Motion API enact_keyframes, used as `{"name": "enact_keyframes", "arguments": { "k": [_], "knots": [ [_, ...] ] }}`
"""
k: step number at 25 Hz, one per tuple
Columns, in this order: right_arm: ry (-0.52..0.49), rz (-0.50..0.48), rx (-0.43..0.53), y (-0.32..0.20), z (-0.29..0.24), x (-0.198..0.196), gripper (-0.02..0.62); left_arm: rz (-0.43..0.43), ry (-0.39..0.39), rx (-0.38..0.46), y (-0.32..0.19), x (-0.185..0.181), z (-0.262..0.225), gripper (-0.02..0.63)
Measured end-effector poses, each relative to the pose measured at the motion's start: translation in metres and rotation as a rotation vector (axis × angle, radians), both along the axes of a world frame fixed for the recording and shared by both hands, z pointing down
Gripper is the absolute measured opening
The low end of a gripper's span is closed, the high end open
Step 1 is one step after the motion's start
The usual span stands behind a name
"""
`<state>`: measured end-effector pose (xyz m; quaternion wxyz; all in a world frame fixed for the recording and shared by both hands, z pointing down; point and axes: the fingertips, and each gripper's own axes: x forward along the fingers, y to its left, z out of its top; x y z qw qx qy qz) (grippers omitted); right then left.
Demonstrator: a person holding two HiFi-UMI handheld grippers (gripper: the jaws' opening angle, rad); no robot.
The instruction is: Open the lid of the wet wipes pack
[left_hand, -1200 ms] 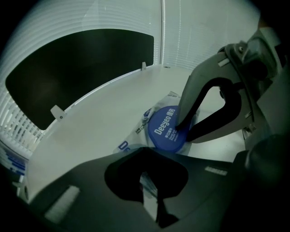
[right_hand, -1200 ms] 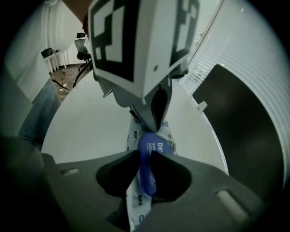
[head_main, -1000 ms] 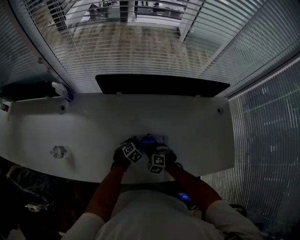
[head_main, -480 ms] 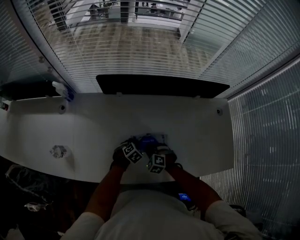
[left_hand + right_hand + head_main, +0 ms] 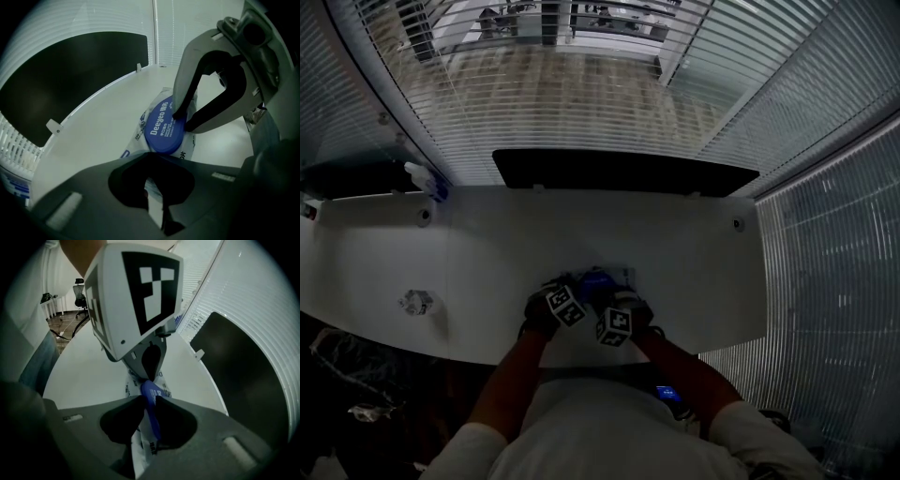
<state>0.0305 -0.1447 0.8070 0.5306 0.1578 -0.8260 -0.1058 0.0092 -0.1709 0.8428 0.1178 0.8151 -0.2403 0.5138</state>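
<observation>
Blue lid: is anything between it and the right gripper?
Nothing visible stands between them. The edge of the lid sits between the jaws of the right gripper, while the left gripper clamps the near end of the pack.

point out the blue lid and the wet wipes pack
blue lid (image 5: 164,126): left gripper view, middle of its printed top
wet wipes pack (image 5: 137,137): left gripper view, white wrapper just left of the lid
</observation>
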Motion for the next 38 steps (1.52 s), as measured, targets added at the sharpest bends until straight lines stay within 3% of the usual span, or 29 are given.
{"name": "enact_keyframes", "arguments": {
  "k": [13, 17, 29, 38],
  "knots": [
    [-0.082, 0.087, -0.025, -0.011, -0.016, -0.002, 0.078, 0.054, -0.017, 0.001, 0.002, 0.001, 0.002, -0.012],
    [-0.135, 0.139, 0.018, -0.033, -0.036, -0.005, 0.062, 0.091, -0.046, 0.016, 0.003, 0.001, 0.003, -0.011],
    [-0.068, 0.107, 0.106, -0.087, -0.048, 0.001, 0.049, 0.077, -0.031, -0.002, 0.004, 0.002, 0.002, -0.011],
    [0.024, 0.066, 0.101, -0.12, -0.024, 0.009, 0.041, 0.074, -0.02, -0.006, 0.005, 0.004, 0.001, -0.011]
  ]
}}
